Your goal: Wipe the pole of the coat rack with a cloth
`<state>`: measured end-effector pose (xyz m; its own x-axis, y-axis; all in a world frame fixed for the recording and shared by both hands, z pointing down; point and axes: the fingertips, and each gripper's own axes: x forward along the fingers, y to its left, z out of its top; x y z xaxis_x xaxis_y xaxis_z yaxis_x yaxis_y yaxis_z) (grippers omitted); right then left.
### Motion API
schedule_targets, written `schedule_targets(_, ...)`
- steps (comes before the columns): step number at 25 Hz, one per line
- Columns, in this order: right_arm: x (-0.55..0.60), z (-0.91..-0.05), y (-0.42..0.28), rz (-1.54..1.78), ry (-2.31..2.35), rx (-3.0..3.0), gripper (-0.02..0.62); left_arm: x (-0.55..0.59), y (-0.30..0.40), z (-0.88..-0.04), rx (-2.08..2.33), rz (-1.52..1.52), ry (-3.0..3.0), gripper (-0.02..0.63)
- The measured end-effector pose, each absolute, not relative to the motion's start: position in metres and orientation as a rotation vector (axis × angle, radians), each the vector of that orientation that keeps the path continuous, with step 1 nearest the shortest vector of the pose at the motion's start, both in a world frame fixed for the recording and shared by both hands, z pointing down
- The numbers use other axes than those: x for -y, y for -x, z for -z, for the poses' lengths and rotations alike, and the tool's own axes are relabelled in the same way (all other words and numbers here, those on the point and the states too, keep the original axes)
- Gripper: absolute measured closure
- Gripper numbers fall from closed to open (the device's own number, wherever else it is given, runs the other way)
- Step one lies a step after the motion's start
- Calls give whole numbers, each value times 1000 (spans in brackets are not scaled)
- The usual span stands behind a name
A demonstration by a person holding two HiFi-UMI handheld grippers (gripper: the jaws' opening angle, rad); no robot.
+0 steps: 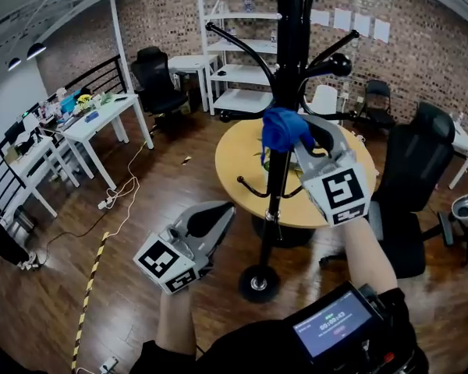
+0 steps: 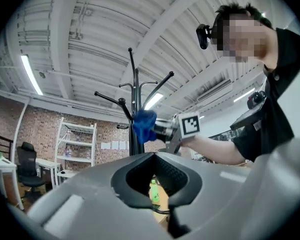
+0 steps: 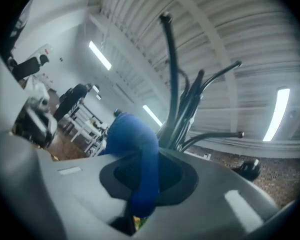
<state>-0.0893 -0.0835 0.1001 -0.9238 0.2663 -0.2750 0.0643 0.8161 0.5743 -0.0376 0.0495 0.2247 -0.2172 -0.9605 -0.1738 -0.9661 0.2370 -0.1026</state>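
Cloth on the pole, wiping step looks started

Coat rack pole (image 1: 288,45) runs up frame centre. Right gripper (image 1: 299,136) is clamped on the blue cloth (image 1: 281,128), seemingly touching the pole. Left gripper (image 1: 221,215) sits lower left, closed and empty (just idling). Next I'd guess a slide down the pole, keeping contact.
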Motion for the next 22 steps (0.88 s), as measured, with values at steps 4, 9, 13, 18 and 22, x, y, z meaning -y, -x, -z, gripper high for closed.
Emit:
schedule_targets(4, 84, -175, 100, -911, -287, -2785, 549, -47, 36, -231, -2314, -46, 1853, 606)
schedule_targets(9, 82, -265, 100, -838, -415, -2996, 549, -39, 34, -240, -2319, -53, 1906, 606)
schedule_targets(13, 78, -369, 100, -840, -635, -3282, 549, -35, 28, -247, -2299, -58, 1962, 606)
schedule_targets(18, 83, -410, 70, -627, -763, -3445, 551, -42, 27, -254, -2272, -85, 2005, 606)
schedule_targets(22, 74, -408, 30, -514, -911, -3451, 551, -57, 32, -264, -2272, -118, 2004, 606)
